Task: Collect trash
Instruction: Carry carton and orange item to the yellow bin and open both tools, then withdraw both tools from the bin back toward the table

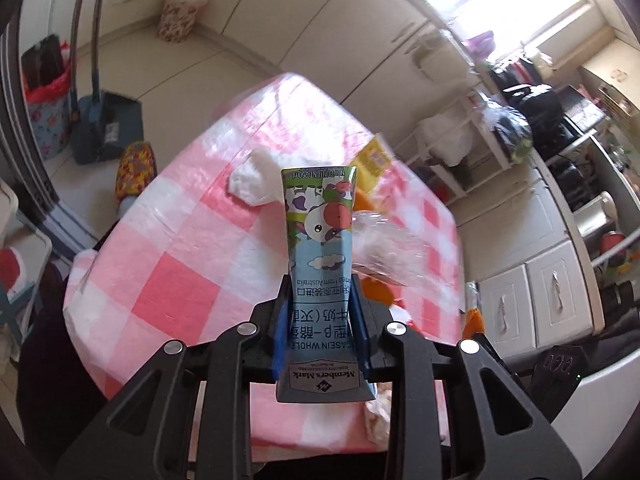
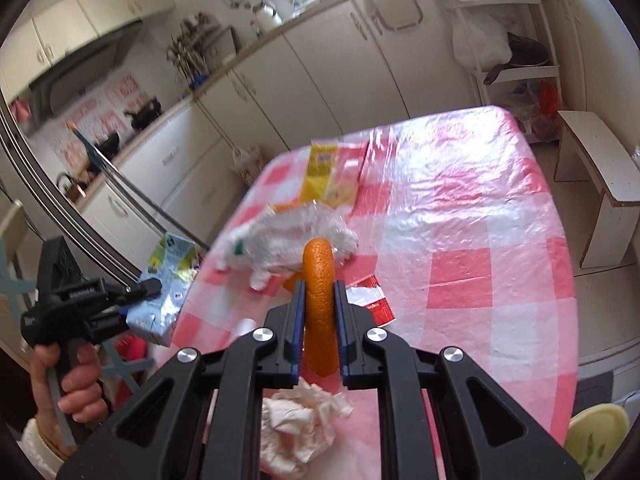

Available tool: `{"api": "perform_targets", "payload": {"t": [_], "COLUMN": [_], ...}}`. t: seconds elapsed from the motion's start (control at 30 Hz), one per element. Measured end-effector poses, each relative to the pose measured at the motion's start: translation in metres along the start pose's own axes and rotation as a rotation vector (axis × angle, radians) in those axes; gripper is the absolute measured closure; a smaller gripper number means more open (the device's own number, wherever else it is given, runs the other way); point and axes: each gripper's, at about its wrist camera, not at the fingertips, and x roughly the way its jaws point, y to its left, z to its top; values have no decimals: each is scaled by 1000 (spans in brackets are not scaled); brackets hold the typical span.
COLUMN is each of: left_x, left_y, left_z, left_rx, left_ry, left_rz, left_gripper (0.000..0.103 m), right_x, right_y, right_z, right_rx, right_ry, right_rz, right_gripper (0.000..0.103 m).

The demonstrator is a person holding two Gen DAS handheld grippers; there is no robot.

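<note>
Above the pink checked table (image 2: 460, 208), lifted clear for carrying to a bin: left gripper (image 1: 320, 304) clamped narrow on the flattened milk carton (image 1: 320, 240), right gripper (image 2: 319, 304) pinching the orange peel (image 2: 318, 280), with crumpled tissue (image 2: 296, 428), plastic wrap (image 2: 288, 240) and yellow packet (image 2: 326, 176) left lying below.

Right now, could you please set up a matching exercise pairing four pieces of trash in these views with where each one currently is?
Things:
1. milk carton
2. orange peel
3. crumpled tissue
4. yellow packet

Places:
A. flat on the tablecloth, toward the far end
B. clamped in the right gripper
C. on the table's near end, below the right gripper
D. clamped in the left gripper

Pairs: 1-D, 2-B, 3-C, 4-A
</note>
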Motion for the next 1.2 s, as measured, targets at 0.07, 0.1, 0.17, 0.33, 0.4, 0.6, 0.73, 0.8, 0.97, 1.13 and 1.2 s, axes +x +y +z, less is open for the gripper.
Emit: {"api": "perform_targets", "payload": {"t": [0.07,0.1,0.17,0.33,0.4,0.6,0.73,0.8,0.97,1.13,1.2], "left_x": [-12,-14,-19,-11,0,46,97,107,68,-18,-49], "left_y": [-21,-30,-58,-145,-184,-270,-304,-312,-303,-259,-240], "left_z": [-5,-8,-19,-69,-99,-186,-241,-255,-248,-197,-181], "left_rx": [45,63,120,294,370,529,622,635,661,642,632], "left_ry": [-2,1,25,134,198,384,539,551,445,170,69], "left_rz": [-36,-50,-100,-220,-258,-268,-172,-124,-152,-149,-124], "left_gripper": [78,78,78,78,78,77,68,59,42,23,19], "right_x": [-29,-42,-76,-146,-165,-179,-164,-167,-200,-209,-203], "right_y": [-3,-4,-9,-42,-63,-144,-194,-208,-195,-137,-100], "right_z": [-2,-2,-7,-35,-52,-114,-146,-158,-156,-128,-111], "right_rx": [21,24,17,27,66,277,421,504,525,408,348], "right_ry": [-55,-76,-126,-186,-189,-130,-41,-62,-182,-288,-329], "right_rz": [11,5,-41,-215,-271,-373,-401,-417,-452,-450,-423], "right_gripper": [88,88,88,88,88,88,58,38,38,27,21]}}
